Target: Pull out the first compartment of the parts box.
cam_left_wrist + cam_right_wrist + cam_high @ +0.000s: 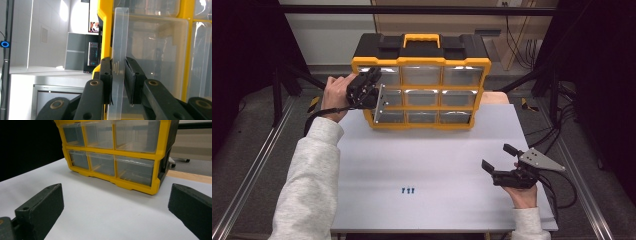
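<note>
A yellow and black organizer (pixel 421 61) with clear drawers stands at the far side of the white table (pixel 437 150). My left gripper (pixel 378 96) is at its left column, middle row. In the left gripper view, this gripper (pixel 118 75) is shut on the clear front lip of a drawer (pixel 120 37), beside the yellow frame (pixel 106 30). My right gripper (pixel 498 157) rests low over the table's right side, open and holding nothing. In its own view the right gripper (pixel 116 207) faces the organizer (pixel 160 157) with bare table between its jaws.
Three small blue screws (pixel 408 190) lie in a row near the table's front middle. The organizer has a yellow carry handle (pixel 422 39) on top. Dark frame rails run along both sides of the table.
</note>
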A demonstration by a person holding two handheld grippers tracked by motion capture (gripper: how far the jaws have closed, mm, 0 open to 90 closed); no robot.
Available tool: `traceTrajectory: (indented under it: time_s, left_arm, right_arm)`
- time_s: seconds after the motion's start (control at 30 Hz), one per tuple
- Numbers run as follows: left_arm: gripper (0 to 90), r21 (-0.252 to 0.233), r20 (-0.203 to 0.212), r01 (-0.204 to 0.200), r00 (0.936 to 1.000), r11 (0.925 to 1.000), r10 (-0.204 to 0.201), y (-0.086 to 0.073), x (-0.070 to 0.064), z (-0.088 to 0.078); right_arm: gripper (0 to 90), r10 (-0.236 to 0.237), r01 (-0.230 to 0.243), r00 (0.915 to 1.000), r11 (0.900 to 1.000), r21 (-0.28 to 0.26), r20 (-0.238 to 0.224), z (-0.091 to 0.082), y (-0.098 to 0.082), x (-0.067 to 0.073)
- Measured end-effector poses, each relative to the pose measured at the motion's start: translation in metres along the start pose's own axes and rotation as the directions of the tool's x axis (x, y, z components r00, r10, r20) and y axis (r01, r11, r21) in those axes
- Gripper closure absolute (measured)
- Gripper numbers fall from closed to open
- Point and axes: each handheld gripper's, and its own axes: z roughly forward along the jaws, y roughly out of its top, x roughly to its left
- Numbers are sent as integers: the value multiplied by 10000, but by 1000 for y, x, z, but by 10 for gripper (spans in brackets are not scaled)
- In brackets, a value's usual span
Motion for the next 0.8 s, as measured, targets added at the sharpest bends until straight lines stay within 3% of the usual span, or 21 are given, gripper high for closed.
traceTrajectory:
  time_s: [0.8]
  left_arm:
    - [782, -202, 15, -428, 9991, 9989, 428, 6, -2, -25]
  right_arm:
    - [5, -54, 55, 10000, 9999, -110, 64, -3, 2, -1]
